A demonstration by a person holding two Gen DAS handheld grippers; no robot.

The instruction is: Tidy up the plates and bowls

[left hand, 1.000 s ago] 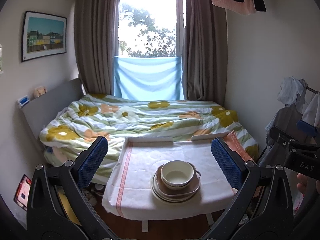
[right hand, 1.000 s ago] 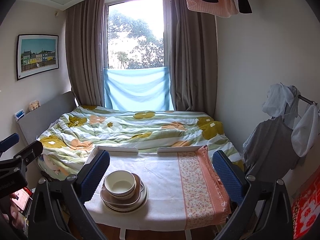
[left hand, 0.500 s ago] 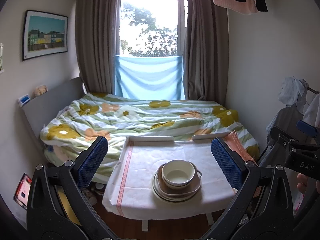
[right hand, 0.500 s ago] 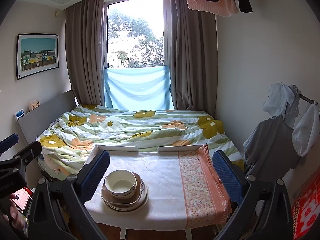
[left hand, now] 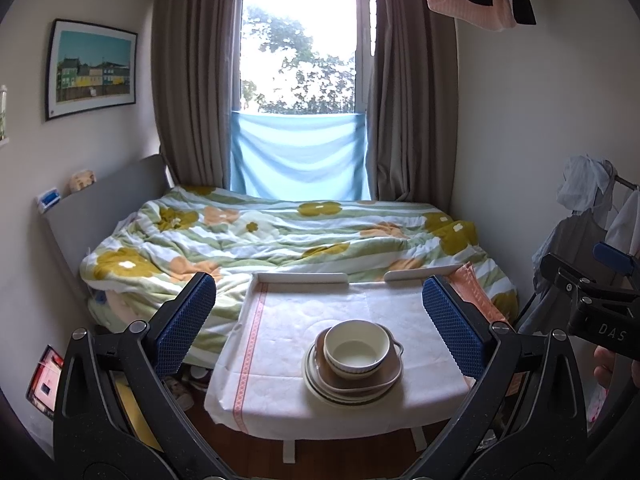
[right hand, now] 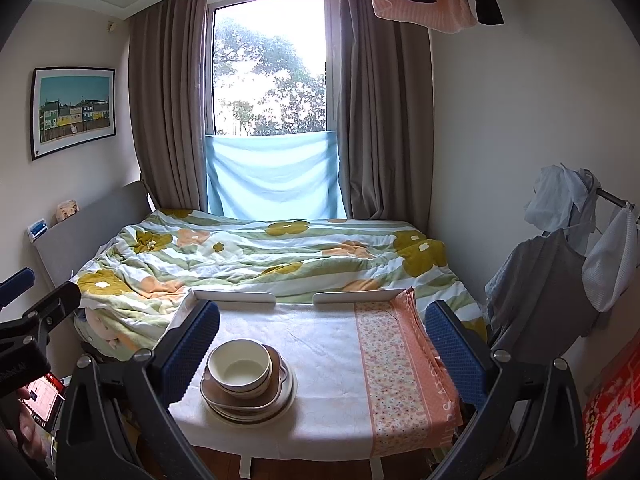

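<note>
A cream bowl [left hand: 357, 348] sits on top of a stack of plates [left hand: 352, 384] near the front edge of a small cloth-covered table [left hand: 280, 344]. The right wrist view shows the same bowl [right hand: 239, 366] and plates [right hand: 250, 402] at the table's [right hand: 328, 360] left front. My left gripper [left hand: 320, 320] is open and held back from the table, with nothing between its blue pads. My right gripper [right hand: 322, 334] is also open and empty, short of the table. The stack lies in line with the left gripper's gap.
A bed [left hand: 280, 232] with a flowered quilt lies right behind the table, under a curtained window [left hand: 300, 48]. A clothes rack [right hand: 560, 264] stands at the right. A peach cloth strip [right hand: 396, 368] covers the table's right side. Wood floor shows below the table.
Both views have drifted slightly; the bowl and plates sit a little further right in the left wrist view. Nothing on the table has moved.
</note>
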